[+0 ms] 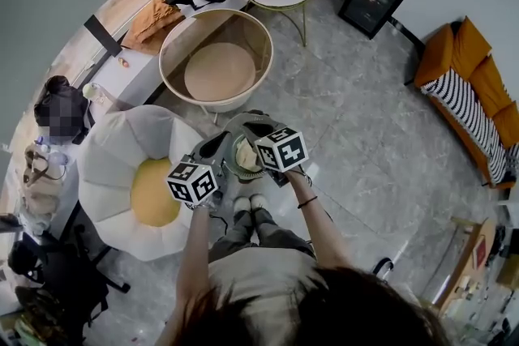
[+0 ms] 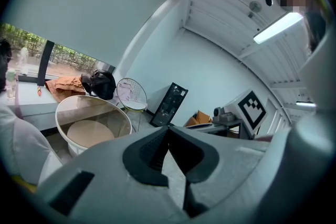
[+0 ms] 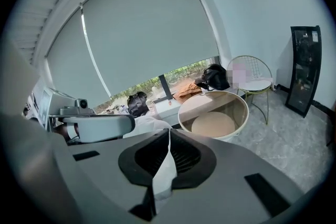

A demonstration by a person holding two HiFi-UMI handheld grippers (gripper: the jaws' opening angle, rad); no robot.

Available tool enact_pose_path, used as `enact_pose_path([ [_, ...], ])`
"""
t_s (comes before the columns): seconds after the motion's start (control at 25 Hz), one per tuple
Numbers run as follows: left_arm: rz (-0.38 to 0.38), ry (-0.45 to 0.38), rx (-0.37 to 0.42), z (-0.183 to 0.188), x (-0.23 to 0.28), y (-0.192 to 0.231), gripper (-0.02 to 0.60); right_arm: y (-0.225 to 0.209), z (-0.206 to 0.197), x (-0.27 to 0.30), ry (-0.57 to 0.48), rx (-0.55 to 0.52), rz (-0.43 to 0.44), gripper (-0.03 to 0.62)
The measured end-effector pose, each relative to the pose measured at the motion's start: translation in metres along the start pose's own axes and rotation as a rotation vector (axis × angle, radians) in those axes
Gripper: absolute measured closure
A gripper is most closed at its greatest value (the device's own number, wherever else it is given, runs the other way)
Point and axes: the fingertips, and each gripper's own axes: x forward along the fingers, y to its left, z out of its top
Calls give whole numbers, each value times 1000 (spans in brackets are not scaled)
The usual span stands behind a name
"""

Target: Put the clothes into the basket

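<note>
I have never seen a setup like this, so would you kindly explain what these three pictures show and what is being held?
There is no robot here: a person holds a gripper in each hand. The head view looks down from a camera on their head. The other two pictures come from cameras riding on each gripper, looking along its jaws. The right gripper has its jaws shut on a pale cloth. The left gripper has its jaws together at the tips; whether they pinch cloth is unclear. The round basket stands on the floor ahead.
</note>
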Motion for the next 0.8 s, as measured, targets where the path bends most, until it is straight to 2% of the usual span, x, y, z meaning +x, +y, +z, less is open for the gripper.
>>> enact_pose_path([
  [0.8,-40,-41,82,11,-10,-34,571,31,38,-45,-202,-57,115,585],
])
